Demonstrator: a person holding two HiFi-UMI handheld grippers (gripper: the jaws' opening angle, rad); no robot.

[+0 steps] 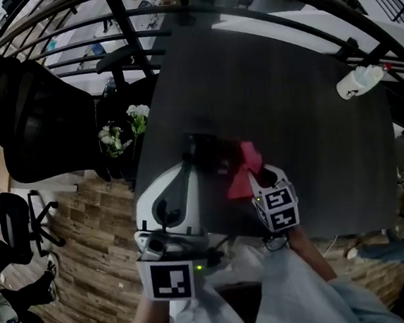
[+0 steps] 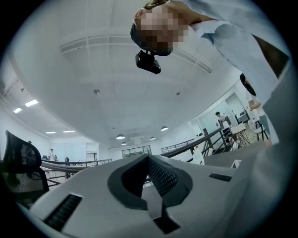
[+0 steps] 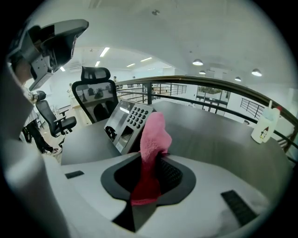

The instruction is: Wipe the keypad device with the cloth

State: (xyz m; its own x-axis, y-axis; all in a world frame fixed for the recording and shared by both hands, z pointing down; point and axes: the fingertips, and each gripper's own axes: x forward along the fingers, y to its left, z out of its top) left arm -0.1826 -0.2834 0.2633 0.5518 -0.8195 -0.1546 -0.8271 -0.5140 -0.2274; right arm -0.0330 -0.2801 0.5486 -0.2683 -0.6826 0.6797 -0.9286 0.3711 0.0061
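Right gripper view, unlike head view, resolves keys point(image 3: 135, 116) on keypad device point(image 3: 125, 126).

Head view down on table point(image 1: 290, 113), left gripper view ceilingward, right gripper view near keypad device point(image 3: 125, 123), seemingly shared.

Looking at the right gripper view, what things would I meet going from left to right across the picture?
From the left: black office chair → keypad device → pink cloth → white bottle.

Dark table point(image 1: 315, 153), white bottle point(image 1: 359, 80) near its edge, black office chair point(image 1: 31, 124), white flowers point(image 1: 138, 112)
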